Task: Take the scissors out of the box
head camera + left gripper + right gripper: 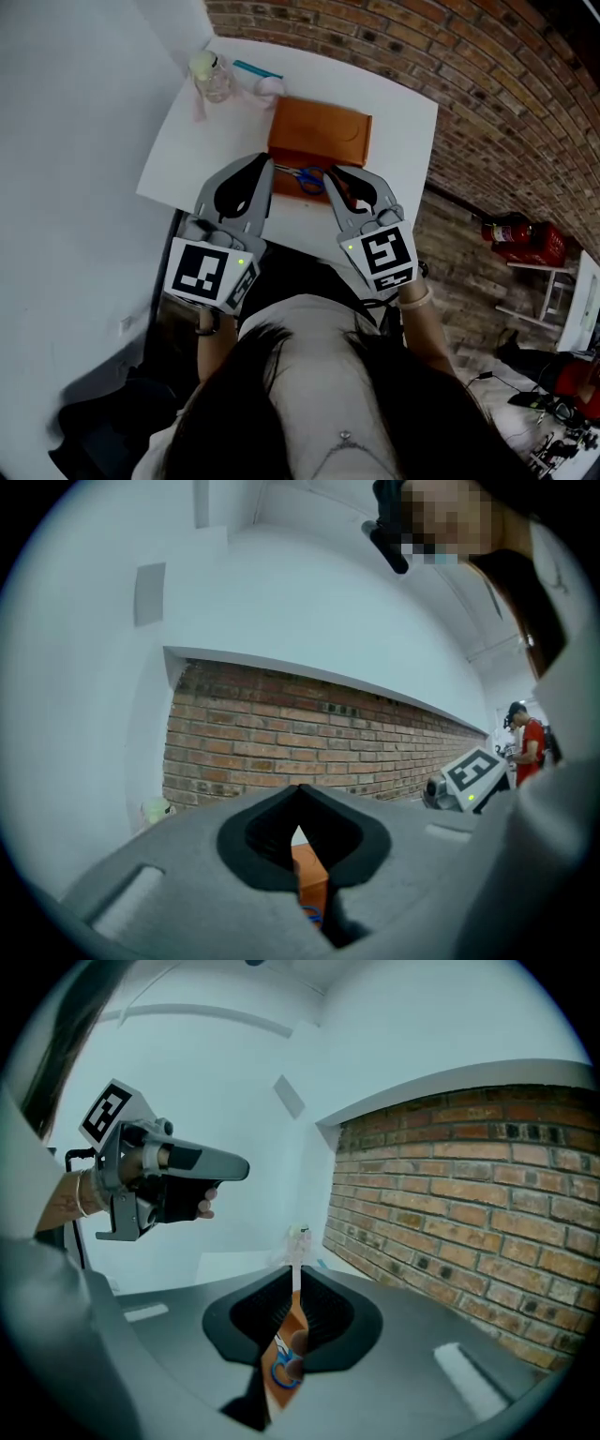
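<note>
The left hand-held gripper (266, 165), jaws together and empty, hovers over the near edge of the bench (405, 122), just left of the open orange box (323, 131). The blue-handled scissors (309, 178) lie in the box's near half, not yet lifted. The right hand-held gripper (331, 174), jaws slightly apart around nothing, points toward them. The grasp and lift-out look still to be done.

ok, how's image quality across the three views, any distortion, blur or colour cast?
Head view: white table bright, lower half dark, brick wall bowed by the wide lens. Left gripper view: fisheye circle, black corners, left gripper soft up close. Right gripper view: same fisheye, bluish cast, scissors visible only through the narrow slit between the jaws.
</note>
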Demonstrator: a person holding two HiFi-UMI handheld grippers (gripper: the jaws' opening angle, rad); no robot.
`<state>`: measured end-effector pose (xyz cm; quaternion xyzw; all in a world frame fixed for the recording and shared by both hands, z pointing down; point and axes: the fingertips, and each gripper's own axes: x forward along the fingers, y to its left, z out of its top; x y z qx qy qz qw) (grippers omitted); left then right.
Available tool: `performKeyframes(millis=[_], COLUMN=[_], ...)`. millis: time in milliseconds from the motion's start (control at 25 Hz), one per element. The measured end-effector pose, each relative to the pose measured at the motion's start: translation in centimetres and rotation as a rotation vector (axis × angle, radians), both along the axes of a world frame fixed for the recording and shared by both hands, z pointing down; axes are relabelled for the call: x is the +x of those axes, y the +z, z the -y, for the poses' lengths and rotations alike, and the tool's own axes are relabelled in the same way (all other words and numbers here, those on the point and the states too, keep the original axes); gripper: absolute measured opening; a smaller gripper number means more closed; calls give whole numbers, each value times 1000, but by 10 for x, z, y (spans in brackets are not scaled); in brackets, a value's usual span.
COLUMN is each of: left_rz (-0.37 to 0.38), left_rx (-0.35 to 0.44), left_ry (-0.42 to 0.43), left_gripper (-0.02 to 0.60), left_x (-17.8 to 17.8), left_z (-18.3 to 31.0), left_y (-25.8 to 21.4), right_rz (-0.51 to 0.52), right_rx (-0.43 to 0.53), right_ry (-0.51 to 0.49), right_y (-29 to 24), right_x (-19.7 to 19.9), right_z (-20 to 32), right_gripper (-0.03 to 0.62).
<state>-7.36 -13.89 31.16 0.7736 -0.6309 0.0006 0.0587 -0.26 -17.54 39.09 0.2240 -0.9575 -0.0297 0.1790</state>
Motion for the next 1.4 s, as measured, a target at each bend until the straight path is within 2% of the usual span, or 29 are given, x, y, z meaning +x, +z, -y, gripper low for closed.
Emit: performKeyframes(millis=[480, 1400], left_rz=[10, 21], left_rx=[6, -9], left_ry=[29, 65], left_gripper=[0, 0], left_x=[-12, -58], left_z=[10, 62], left_y=[-7, -8], right_rz=[-63, -335], right_rx=[-41, -175], right_ry=[-6, -117], right_y=[24, 112], right_x=[-7, -25], right_z=[11, 35], right_gripper=[43, 67])
